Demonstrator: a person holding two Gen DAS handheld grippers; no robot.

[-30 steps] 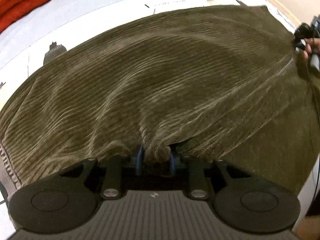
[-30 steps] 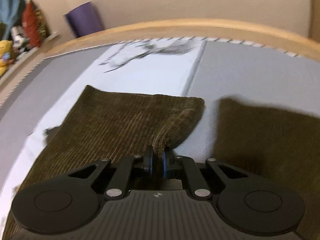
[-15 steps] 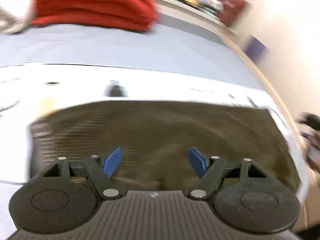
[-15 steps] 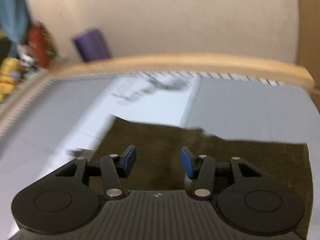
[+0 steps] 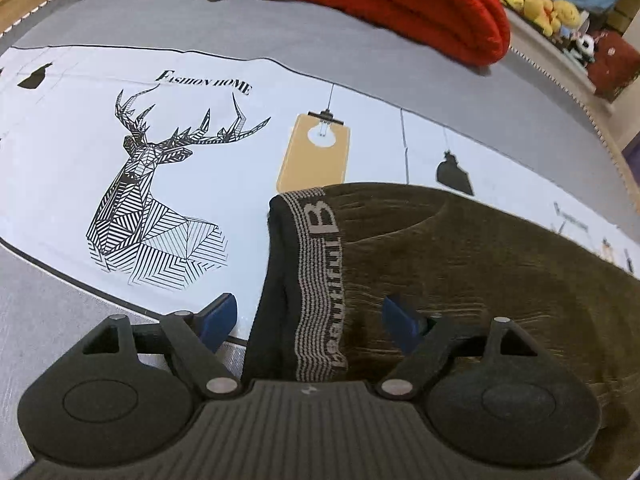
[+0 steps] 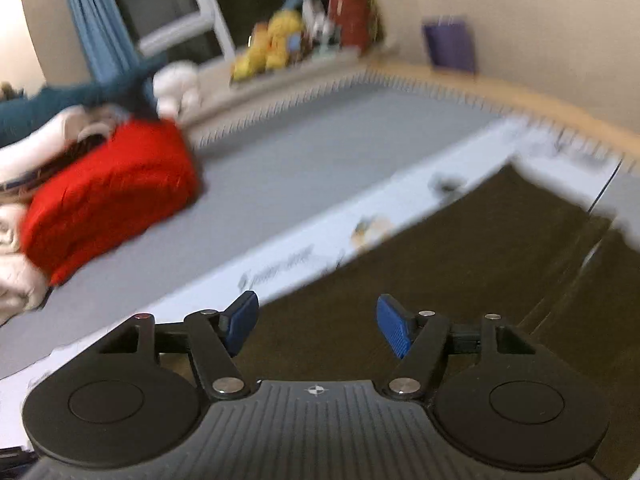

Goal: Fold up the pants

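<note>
Hovering over pants (image 5: 460,272) (waistband (image 5: 320,280) leftward): both hand-held grippers (image 5: 308,318) (image 6: 316,322) spread, empty.

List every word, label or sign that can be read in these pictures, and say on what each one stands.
"FASHION HOME": printed on the white sheet, above the deer drawing.
"B": on the waistband of the olive pants; the other waistband letters are too distorted to read.
Small print on the sheet in the right wrist view: blurred, unreadable.
</note>
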